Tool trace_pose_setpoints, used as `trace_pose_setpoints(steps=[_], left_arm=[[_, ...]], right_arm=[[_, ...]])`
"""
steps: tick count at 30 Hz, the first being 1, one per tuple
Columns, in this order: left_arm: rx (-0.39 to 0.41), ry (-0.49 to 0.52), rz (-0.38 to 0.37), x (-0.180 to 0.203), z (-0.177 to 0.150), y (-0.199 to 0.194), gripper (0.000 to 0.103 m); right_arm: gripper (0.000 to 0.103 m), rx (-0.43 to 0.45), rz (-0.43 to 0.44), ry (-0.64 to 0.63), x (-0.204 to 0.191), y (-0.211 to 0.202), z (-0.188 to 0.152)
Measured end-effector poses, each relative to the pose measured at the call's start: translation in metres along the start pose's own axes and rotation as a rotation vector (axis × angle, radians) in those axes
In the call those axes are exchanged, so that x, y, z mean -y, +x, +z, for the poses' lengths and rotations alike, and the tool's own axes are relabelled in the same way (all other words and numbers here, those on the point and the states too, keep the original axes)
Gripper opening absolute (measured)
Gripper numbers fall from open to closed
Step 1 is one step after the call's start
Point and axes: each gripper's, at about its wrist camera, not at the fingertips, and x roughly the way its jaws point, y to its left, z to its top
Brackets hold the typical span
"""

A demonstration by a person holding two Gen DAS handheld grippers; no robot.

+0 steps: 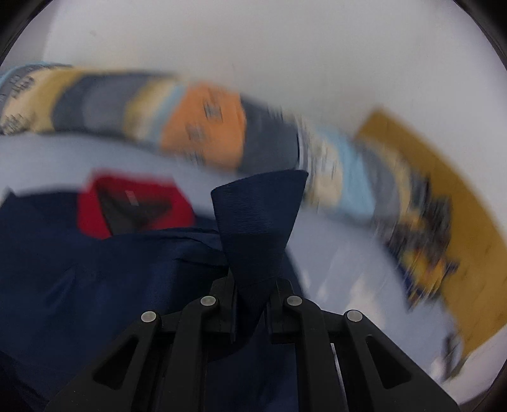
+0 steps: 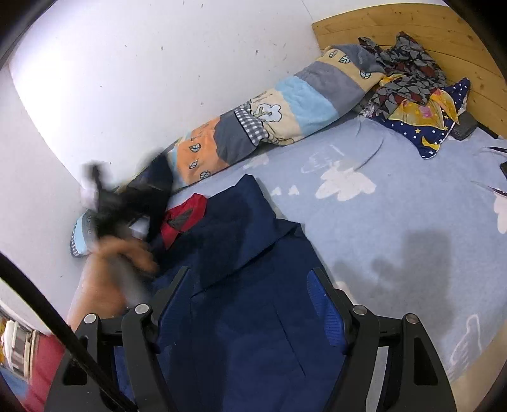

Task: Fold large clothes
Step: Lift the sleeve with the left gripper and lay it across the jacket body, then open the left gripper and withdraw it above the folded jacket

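Note:
A navy jacket [image 2: 253, 332] with a red collar lining [image 2: 187, 212] lies spread on the light blue bed sheet [image 2: 396, 196]. My right gripper [image 2: 247, 275] hovers over its middle with the jaws wide apart and nothing pinched between them. At the left a hand [image 2: 120, 260] carries my left gripper [image 2: 126, 202], blurred by fast motion, near the collar. In the left wrist view my left gripper [image 1: 253, 285] is shut on a ribbed navy cuff [image 1: 259, 215] of the jacket [image 1: 95, 269], which sticks up between the fingers. The red lining [image 1: 92, 209] shows beyond.
A rolled patchwork quilt [image 2: 285, 111] lies along the white wall [image 2: 142, 79]. Patterned clothes [image 2: 405, 73] and a navy star pillow [image 2: 437, 133] are piled by the wooden headboard [image 2: 412, 22]. A black cable [image 2: 47, 317] crosses the lower left.

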Motion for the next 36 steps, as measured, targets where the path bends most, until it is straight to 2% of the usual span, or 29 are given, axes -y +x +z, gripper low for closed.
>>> trace_pose_setpoints(steps=[3,4,5,7,8,9,11,13,15,17,21,24,26,29,31,33,35,36], left_arm=[[-0.090,0.093,0.082,0.014,-0.048,0.050,0.013],[-0.106,0.125,0.112,0.016,-0.063,0.060,0.013],[-0.081,0.156,0.132,0.016,-0.076,0.056,0.015],[-0.066,0.180,0.118,0.022,-0.077,0.048,0.032],[-0.080,0.183,0.097,0.024,-0.077,0.047,0.058],[-0.082,0.194,0.091,0.028,-0.074,0.042,0.074],[-0.027,0.234,0.087,0.041,-0.074,0.024,0.075],[-0.008,0.260,0.085,0.045,-0.073,0.008,0.075],[0.006,0.257,0.070,0.042,-0.070,-0.005,0.075],[0.019,0.253,0.090,0.034,-0.071,-0.017,0.075],[-0.027,0.205,0.180,0.001,-0.075,-0.017,0.075],[-0.146,0.163,0.212,-0.025,-0.081,-0.004,0.074],[-0.098,0.170,0.222,-0.030,-0.081,-0.015,0.073],[0.006,0.121,0.193,-0.039,-0.071,-0.038,0.074],[0.067,0.076,0.242,-0.052,-0.062,-0.050,0.074],[0.068,0.049,0.298,-0.067,-0.057,-0.050,0.074],[0.022,0.039,0.373,-0.085,-0.058,-0.042,0.074],[-0.034,0.036,0.405,-0.097,-0.061,-0.034,0.074]], right_arm=[[0.078,0.002,-0.018,-0.003,0.001,0.002,0.001],[0.078,0.002,-0.020,0.003,0.002,0.003,0.001],[0.078,0.002,-0.023,0.008,0.004,0.004,0.002],[0.078,0.008,-0.041,0.002,0.004,0.004,0.003],[0.078,0.018,-0.064,-0.015,0.003,0.005,0.003],[0.078,0.030,-0.101,-0.046,0.000,0.006,0.004],[0.078,0.050,-0.175,-0.098,-0.001,0.013,0.006],[0.078,0.042,-0.230,-0.107,0.004,0.025,0.007],[0.078,0.012,-0.241,-0.077,0.012,0.036,0.008],[0.078,-0.009,-0.244,-0.052,0.018,0.042,0.007],[0.078,-0.005,-0.253,-0.063,0.017,0.041,0.006],[0.078,0.004,-0.266,-0.086,0.013,0.039,0.004],[0.078,-0.001,-0.269,-0.094,0.012,0.041,0.004],[0.078,-0.016,-0.260,-0.089,0.014,0.042,0.004],[0.078,-0.019,-0.259,-0.092,0.012,0.042,0.004],[0.078,-0.023,-0.255,-0.102,0.010,0.043,0.003],[0.078,-0.029,-0.257,-0.110,0.008,0.045,0.001],[0.078,-0.034,-0.256,-0.113,0.007,0.046,0.001]])
